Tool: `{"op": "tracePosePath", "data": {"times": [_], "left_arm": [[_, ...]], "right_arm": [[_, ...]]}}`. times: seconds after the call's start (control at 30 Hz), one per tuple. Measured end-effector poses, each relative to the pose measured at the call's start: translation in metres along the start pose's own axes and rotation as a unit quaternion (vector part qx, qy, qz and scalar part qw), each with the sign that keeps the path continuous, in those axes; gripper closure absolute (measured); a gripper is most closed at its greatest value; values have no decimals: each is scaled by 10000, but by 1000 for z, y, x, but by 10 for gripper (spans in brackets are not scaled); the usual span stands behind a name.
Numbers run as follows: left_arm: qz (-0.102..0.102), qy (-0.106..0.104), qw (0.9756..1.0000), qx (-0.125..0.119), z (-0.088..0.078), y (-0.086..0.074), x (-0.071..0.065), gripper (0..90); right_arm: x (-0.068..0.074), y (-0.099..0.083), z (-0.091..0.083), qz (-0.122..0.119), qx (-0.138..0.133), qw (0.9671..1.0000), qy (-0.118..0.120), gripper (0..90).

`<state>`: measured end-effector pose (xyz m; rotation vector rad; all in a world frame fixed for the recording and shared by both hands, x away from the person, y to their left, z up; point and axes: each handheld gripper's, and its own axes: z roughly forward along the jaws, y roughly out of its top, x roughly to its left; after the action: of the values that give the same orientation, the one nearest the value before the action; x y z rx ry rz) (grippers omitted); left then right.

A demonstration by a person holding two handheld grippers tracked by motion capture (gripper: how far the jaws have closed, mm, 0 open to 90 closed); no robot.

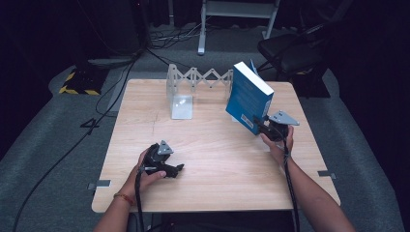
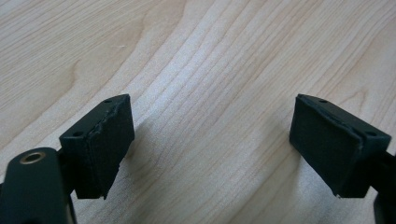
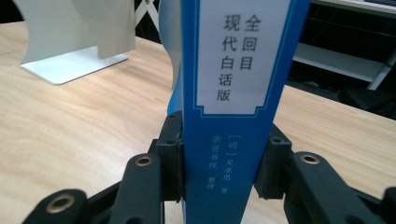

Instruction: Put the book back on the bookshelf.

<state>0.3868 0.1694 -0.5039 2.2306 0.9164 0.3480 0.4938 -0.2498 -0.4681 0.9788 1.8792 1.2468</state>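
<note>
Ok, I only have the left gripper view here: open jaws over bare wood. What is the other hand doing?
Observer: The right gripper is clamped on the spine of a blue book.
Operator: Is the book lying flat?
Observer: No, in the high view it stands tilted above the table, at its far right.
Operator: Anything else up there?
Observer: A white expanding bookend rack stands to the book's left, at the far edge.
</note>
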Motion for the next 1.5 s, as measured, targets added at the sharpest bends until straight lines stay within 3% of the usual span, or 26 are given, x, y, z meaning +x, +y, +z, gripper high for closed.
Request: {"op": "tracePosePath", "data": {"times": [0.27,0.67,1.37,1.5], "left_arm": [[2,-25,10000,6,0,0,0,145],[2,-23,10000,0,0,0,0,145],[-5,-8,10000,-8,0,0,-1,145],[-5,-8,10000,-8,0,0,-1,145]], "right_arm": [[-2,7,18,191,27,9998,-55,614],[-4,8,19,257,114,9996,-35,600],[-20,14,-13,-27,142,9995,283,497],[-25,19,-19,-57,212,9987,461,460]]}}
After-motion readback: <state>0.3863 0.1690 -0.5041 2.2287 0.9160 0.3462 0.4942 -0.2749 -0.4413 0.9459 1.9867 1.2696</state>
